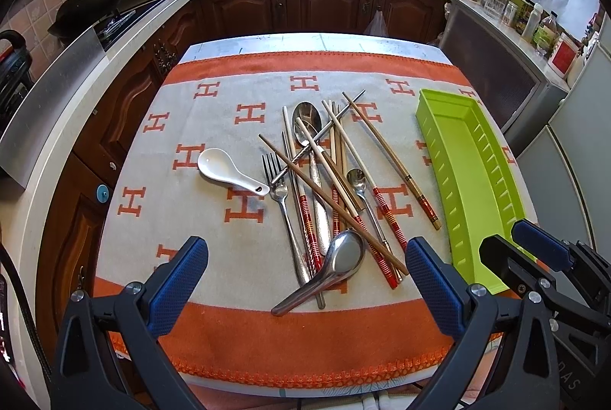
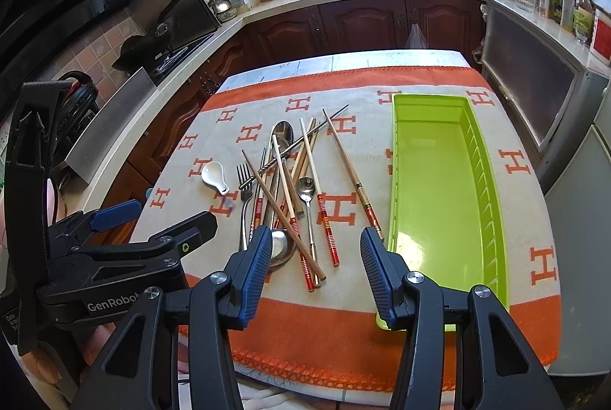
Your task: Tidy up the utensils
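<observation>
Jaws spread wide on left gripper point(image 1: 305, 280), right gripper point(image 2: 311, 270) likewise, both empty

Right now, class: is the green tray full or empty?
Empty. The green tray shows only its bare floor in both views; the chopsticks, spoons and fork all lie beside it on the cloth.

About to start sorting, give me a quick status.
Left gripper and right gripper open, empty. Utensil pile tangled on cloth; green tray empty. Nothing blocking.

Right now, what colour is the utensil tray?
Lime green tray, empty; clearest in the right wrist view.
</observation>
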`<move>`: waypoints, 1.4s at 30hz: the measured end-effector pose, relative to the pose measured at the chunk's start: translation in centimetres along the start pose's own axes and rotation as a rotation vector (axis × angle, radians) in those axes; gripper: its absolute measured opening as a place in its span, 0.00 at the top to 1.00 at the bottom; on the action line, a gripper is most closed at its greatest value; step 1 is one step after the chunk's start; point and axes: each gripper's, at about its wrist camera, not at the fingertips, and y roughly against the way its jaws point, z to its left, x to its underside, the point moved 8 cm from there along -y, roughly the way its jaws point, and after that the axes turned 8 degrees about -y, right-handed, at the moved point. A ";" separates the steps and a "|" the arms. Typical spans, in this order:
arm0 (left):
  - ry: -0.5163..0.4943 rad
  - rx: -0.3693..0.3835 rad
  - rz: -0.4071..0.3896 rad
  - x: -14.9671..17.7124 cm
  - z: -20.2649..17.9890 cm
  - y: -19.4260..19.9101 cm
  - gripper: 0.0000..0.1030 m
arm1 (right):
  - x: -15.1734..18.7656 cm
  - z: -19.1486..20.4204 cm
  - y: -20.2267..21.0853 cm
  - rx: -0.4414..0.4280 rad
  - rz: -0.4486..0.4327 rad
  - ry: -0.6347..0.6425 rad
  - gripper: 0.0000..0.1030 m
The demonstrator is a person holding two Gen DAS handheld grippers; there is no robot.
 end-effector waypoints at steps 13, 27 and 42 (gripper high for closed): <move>0.006 0.005 0.030 0.0 0.1 -0.6 0.01 | 0.8 0.2 -0.8 0.001 -0.007 0.006 0.52; 0.047 0.048 0.059 -0.7 1.2 -2.8 0.01 | -1.6 0.4 -3.2 0.036 -0.033 0.050 0.52; 0.100 -0.003 0.019 -4.4 9.6 -5.4 0.01 | -8.3 2.4 -10.4 -0.057 0.093 0.032 0.61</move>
